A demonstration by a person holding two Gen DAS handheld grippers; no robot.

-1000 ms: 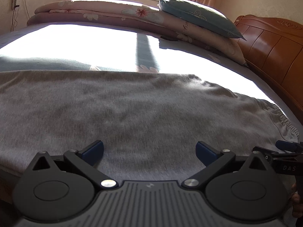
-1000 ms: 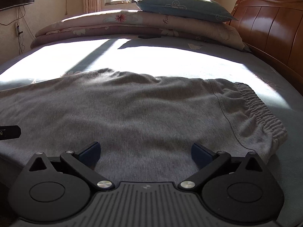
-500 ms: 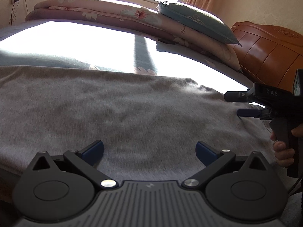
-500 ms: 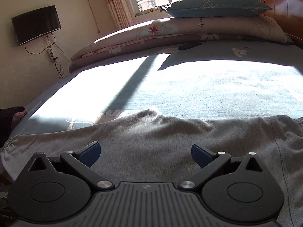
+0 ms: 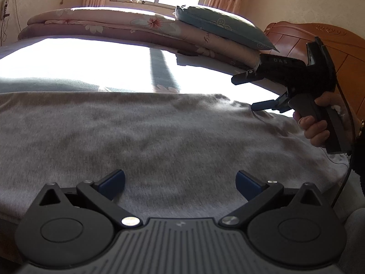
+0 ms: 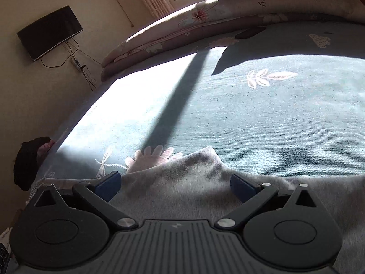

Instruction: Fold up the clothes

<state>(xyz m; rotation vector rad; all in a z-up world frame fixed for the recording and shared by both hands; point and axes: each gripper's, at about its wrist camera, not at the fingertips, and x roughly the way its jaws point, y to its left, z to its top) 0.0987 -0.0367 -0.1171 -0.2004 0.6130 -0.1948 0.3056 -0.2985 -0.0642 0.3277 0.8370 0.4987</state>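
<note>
Grey trousers [image 5: 159,137] lie spread flat on the teal bedsheet [image 6: 262,118].

Folded quilts [image 5: 118,25] and a pillow [image 5: 219,27] are stacked at the bed's far side. The left gripper [image 5: 180,180] hovers over the garment's near part, jaws wide apart and empty. The right gripper [image 5: 246,93], held in a hand [image 5: 317,123], stands spread at the cloth's far edge; whether its lower finger touches the fabric is unclear.

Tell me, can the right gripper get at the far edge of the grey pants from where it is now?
Probably yes. The right gripper is open and right over the far edge of the grey pants, with only bare bedsheet beyond and nothing in between.
</note>
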